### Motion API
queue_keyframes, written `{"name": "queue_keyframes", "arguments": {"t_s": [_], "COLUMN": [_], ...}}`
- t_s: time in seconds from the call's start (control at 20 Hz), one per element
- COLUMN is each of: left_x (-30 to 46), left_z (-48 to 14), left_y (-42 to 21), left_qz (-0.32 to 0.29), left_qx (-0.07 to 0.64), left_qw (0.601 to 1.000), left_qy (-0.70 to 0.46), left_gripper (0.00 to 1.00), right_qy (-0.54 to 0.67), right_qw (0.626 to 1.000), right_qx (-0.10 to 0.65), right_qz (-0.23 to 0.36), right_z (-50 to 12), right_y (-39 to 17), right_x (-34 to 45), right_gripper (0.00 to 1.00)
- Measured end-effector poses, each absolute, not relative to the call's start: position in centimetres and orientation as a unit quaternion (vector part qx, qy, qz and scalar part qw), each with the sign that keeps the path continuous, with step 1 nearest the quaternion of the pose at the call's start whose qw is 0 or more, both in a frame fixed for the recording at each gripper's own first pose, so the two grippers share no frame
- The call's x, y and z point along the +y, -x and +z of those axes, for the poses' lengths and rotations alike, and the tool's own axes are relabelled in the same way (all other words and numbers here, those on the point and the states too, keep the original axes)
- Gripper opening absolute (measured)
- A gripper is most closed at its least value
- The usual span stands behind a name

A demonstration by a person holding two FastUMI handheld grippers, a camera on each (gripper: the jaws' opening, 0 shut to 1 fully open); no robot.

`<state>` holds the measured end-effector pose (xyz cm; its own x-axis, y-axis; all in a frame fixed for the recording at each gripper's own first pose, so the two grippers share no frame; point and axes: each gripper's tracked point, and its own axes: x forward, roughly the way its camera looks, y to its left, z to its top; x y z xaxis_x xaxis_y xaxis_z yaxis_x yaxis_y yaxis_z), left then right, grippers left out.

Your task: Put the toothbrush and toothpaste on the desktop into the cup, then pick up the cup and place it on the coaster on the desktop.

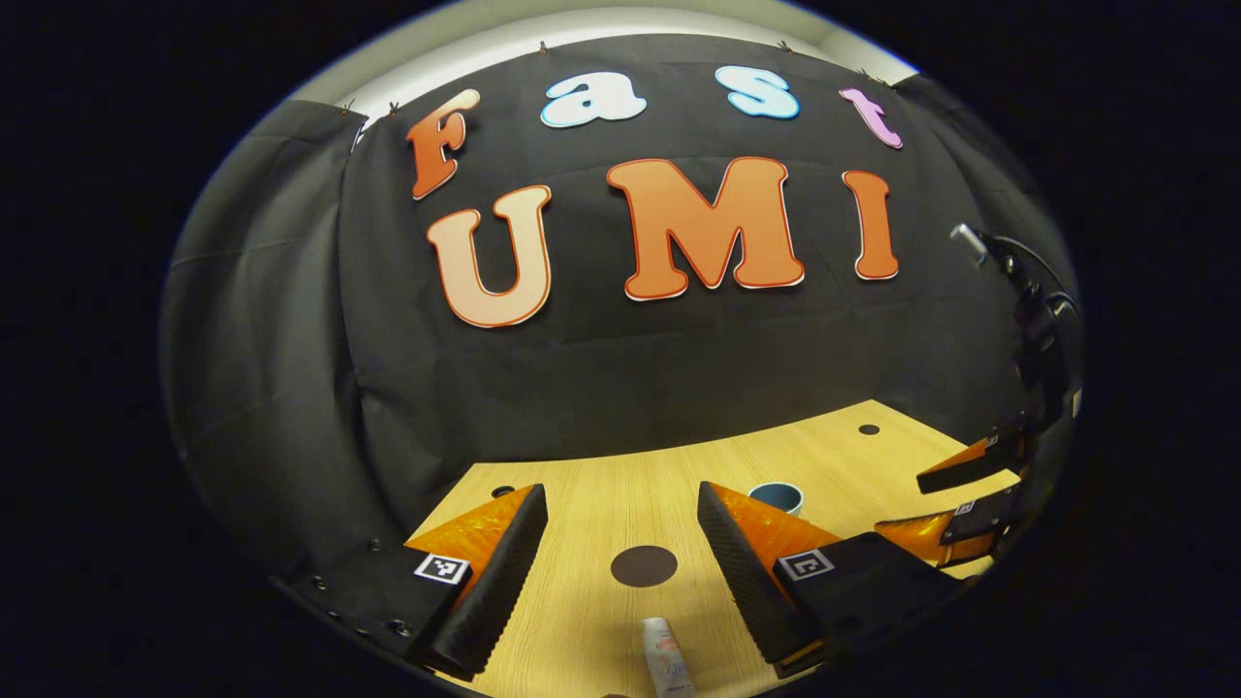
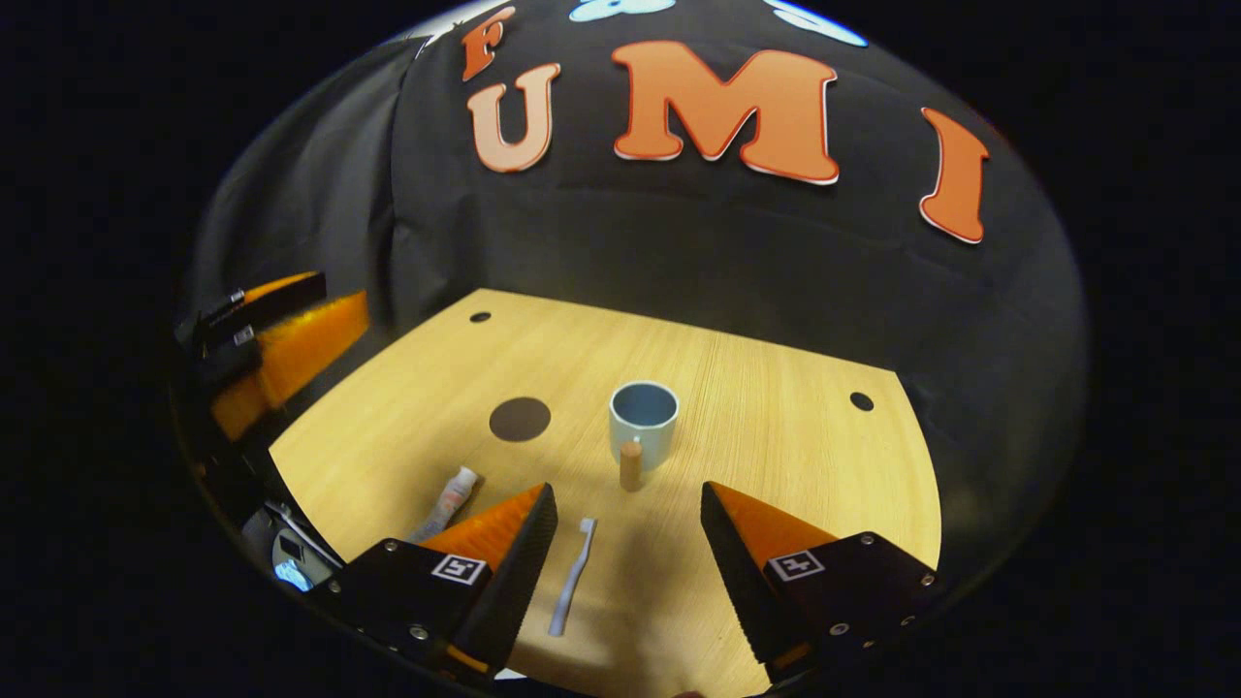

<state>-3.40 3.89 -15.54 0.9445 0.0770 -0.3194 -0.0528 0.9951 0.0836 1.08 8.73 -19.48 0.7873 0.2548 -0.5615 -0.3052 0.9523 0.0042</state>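
Nothing is done yet: toothbrush (image 2: 572,578) and toothpaste (image 2: 448,500) lie on the bench (image 2: 776,427), the cup (image 2: 644,422) stands off the coaster (image 2: 520,419). Both the left gripper (image 1: 620,572) and the right gripper (image 2: 628,572) are released, grasping nothing.

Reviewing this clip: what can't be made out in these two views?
- Toothpaste: left gripper view, lower end cut off by the edge.
- Cup: left gripper view, lower part hidden behind the left gripper finger.
- Toothpaste: right gripper view, lower end hidden behind the right gripper finger.

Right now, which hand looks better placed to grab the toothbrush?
The right one, I'd judge. Its open gripper points at the toothbrush, which lies flat between its fingers. The left gripper, also open, faces the toothpaste instead.
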Motion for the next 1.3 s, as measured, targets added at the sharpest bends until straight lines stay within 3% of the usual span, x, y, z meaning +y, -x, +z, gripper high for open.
{"name": "queue_keyframes", "arguments": {"t_s": [0.4,0.65,0.8,0.9,1.0,1.3], "left_x": [6.1,7.0,7.7,8.2,8.4,8.6], "left_z": [-19.9,-21.9,-23.0,-23.5,-23.8,-24.9], "left_y": [2.3,2.4,2.7,2.8,2.9,3.2], "left_qz": [0.025,0.024,0.025,0.028,0.03,0.025], "left_qx": [0.214,0.246,0.262,0.269,0.274,0.299], "left_qw": [0.976,0.969,0.965,0.963,0.961,0.954], "left_qy": [-0.033,-0.024,-0.017,-0.02,-0.018,-0.013], "left_gripper": [1.0,1.0,1.0,1.0,1.0,0.98], "right_qy": [0.064,0.063,0.054,0.052,0.053,0.011], "right_qw": [0.889,0.855,0.838,0.825,0.816,0.807], "right_qx": [0.425,0.494,0.524,0.544,0.558,0.58], "right_qz": [0.157,0.147,0.143,0.143,0.141,0.107], "right_z": [-29.5,-33.2,-35.3,-36.1,-36.7,-36.9], "right_y": [-0.1,1.0,1.6,1.9,2.2,1.6], "right_x": [12.1,12.8,13.6,13.9,14.1,13.8], "right_gripper": [0.88,0.79,0.66,0.49,0.42,0.07]}}
